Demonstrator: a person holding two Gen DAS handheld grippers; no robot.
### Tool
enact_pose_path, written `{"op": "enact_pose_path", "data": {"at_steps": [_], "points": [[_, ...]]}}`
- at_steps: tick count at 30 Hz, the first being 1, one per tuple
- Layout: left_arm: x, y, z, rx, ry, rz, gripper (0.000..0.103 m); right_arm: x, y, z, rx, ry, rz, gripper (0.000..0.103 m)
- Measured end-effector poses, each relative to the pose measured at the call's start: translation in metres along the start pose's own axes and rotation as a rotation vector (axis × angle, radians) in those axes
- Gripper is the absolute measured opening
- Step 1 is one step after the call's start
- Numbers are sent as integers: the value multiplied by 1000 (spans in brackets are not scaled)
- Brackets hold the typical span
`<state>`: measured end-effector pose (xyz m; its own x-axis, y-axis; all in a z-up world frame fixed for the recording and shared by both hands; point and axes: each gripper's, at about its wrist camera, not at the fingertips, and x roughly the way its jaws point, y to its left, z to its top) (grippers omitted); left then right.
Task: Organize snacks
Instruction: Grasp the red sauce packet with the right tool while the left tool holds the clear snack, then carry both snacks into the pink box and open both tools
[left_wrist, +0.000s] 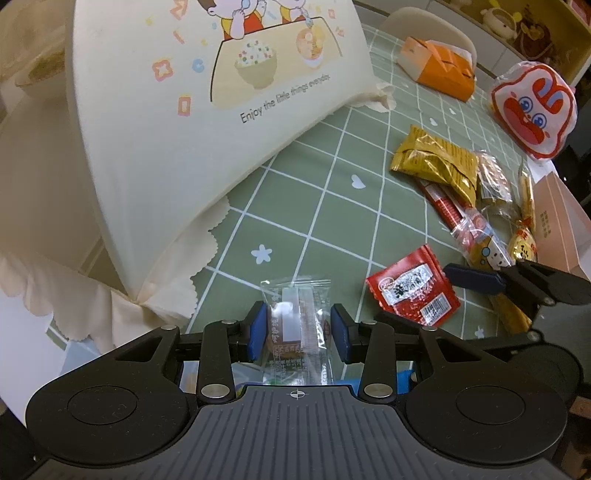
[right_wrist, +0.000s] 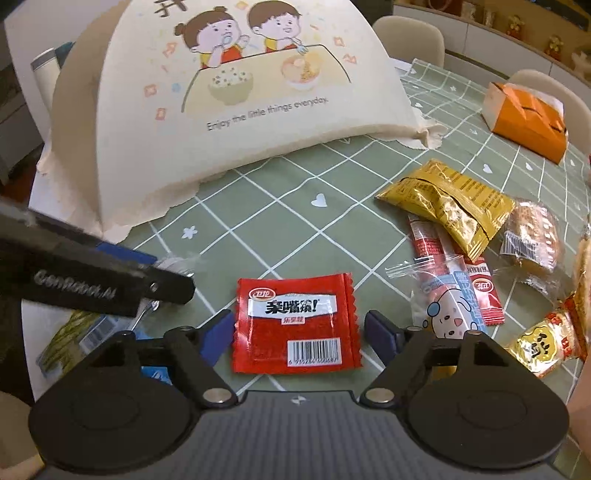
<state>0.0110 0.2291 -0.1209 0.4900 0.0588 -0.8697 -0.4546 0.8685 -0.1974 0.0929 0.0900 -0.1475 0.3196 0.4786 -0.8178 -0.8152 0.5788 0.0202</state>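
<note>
The red snack packet (right_wrist: 295, 325) is lying flat on the green checked tabletop (right_wrist: 280, 206), and the right gripper (right_wrist: 299, 332) is pointing steeply down over it. Its fingers (right_wrist: 218, 332) are standing spread on both sides of the packet, and the blue pads are not pressing it. The left gripper (left_wrist: 298, 330) is also tilting down, close to the near edge of the tabletop. A clear-wrapped snack (left_wrist: 295, 317) with a brown piece inside is sitting between its fingers (left_wrist: 258, 328); the pads are lying against the wrapper on the left side, so it is pinching this snack half closed. In the right wrist view the left gripper is reaching in from the left edge, just beside the red packet. Further toward the right edge, a gold packet (right_wrist: 447, 206), red stick packets (right_wrist: 424, 240) and other small wrapped snacks are lying in a loose pile. A cream food cover (right_wrist: 229, 110) with a cartoon print is standing at the far side, and an orange box (right_wrist: 528, 118) is sitting near the far right corner.
</note>
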Motion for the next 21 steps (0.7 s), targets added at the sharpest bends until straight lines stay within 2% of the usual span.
{"op": "enact_pose_path", "data": {"at_steps": [3,4,6,8,16,19,21], "points": [[0,0,0,-2,0,0,43,1,0,1,-5,4,10,78],[0,0,0,-3,1,0,43,-1,1,1,-8,7,18,73],[0,-1,0,-2,1,1,43,-6,3,0,-20,5,24,69],[0,-1,0,1,2,2,43,-14,4,-1,-36,-3,24,58],[2,-5,3,16,16,15,41,-37,3,-9,-32,3,24,53],[1,-12,3,8,31,-41,41,-53,-2,-13,-28,-13,15,53],[-4,-25,2,41,25,-83,41,-65,-8,-18,-18,-22,2,53]]}}
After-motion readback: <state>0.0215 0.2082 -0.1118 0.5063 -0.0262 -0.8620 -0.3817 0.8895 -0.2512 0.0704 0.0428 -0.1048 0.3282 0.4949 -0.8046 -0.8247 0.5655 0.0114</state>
